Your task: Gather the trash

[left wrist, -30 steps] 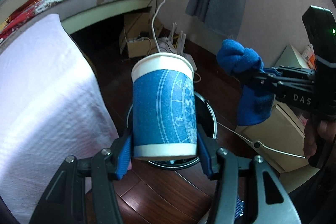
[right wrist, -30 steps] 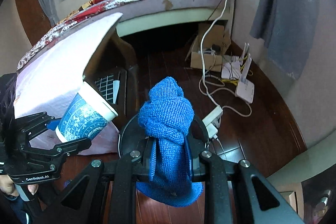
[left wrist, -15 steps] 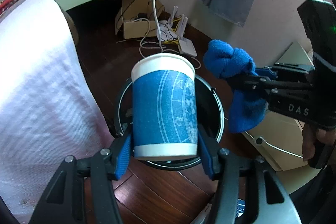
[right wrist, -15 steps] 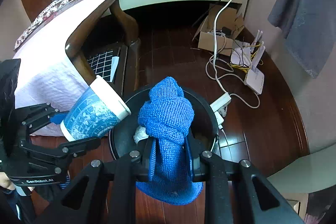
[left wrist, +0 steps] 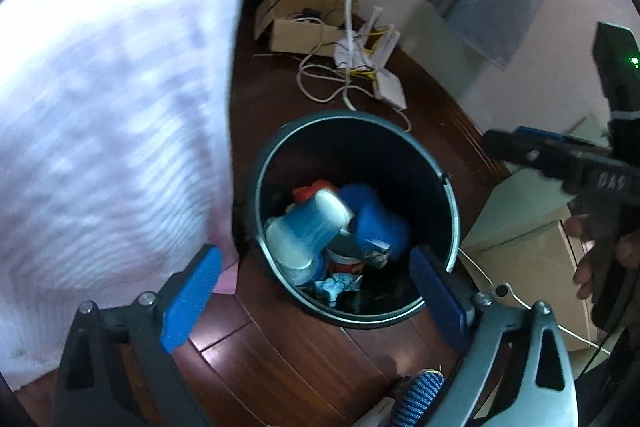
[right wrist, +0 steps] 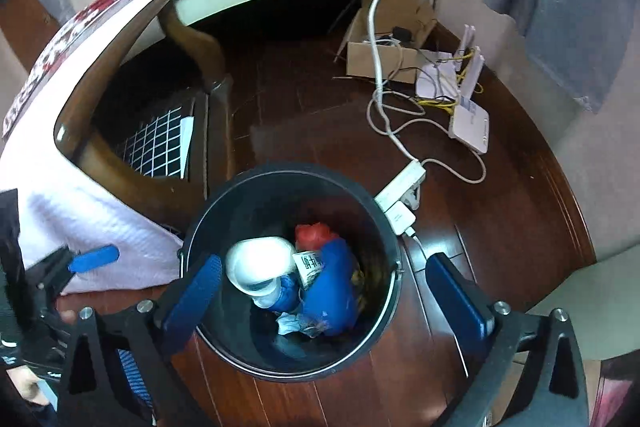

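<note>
A black round bin [left wrist: 276,163] [right wrist: 384,227] stands on the dark wood floor. Inside it lie the blue paper cup [left wrist: 308,223] [right wrist: 260,263], on its side, and the blue knitted cloth [left wrist: 380,223] [right wrist: 334,283], among red and other scraps. My left gripper [left wrist: 316,291] is open and empty just above the bin's near rim. My right gripper [right wrist: 324,291] is open and empty over the bin. The right gripper also shows at the right edge of the left wrist view [left wrist: 560,163].
A table under a white cloth [left wrist: 100,107] [right wrist: 88,219] stands close to the left of the bin. A power strip [right wrist: 400,187], white cables, a router [right wrist: 468,123] and a cardboard box [right wrist: 384,55] lie on the floor behind. A bed runs along the back.
Both grippers opened over the bin. The paper cup dropped out of the left one and the blue cloth out of the right one; both now lie in the bin.
</note>
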Demonstrator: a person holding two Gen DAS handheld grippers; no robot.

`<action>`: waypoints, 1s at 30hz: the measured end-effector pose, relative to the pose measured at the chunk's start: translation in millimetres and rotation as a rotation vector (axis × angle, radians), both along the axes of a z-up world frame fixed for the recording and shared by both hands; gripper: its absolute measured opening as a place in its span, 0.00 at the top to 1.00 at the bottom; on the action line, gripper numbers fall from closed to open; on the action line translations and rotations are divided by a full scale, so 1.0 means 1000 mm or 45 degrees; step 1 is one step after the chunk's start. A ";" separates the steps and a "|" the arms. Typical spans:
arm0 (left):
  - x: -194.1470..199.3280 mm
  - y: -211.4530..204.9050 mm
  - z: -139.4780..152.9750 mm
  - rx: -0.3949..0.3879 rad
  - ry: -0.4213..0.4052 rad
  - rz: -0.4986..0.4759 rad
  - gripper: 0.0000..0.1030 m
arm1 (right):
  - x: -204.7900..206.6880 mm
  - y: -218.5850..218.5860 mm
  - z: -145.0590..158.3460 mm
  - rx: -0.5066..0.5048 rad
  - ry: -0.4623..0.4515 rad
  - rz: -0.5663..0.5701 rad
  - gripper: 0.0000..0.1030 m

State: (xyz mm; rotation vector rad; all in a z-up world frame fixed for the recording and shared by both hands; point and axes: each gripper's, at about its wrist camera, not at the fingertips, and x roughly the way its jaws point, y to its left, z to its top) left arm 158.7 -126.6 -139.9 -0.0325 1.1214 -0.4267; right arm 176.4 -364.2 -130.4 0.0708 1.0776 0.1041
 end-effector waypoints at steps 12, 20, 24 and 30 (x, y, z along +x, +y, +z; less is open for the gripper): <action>-0.005 0.005 0.007 0.053 -0.039 0.036 0.05 | -0.007 0.008 0.002 -0.050 0.002 0.031 0.00; -0.012 0.014 0.017 0.079 -0.078 0.067 0.05 | -0.019 0.015 0.012 -0.053 -0.028 0.053 0.00; -0.017 0.016 0.024 0.086 -0.098 0.072 0.05 | -0.027 0.022 0.018 -0.073 -0.044 0.071 0.00; -0.023 0.021 0.033 0.100 -0.123 0.077 0.04 | -0.041 0.035 0.031 -0.089 -0.077 0.102 0.00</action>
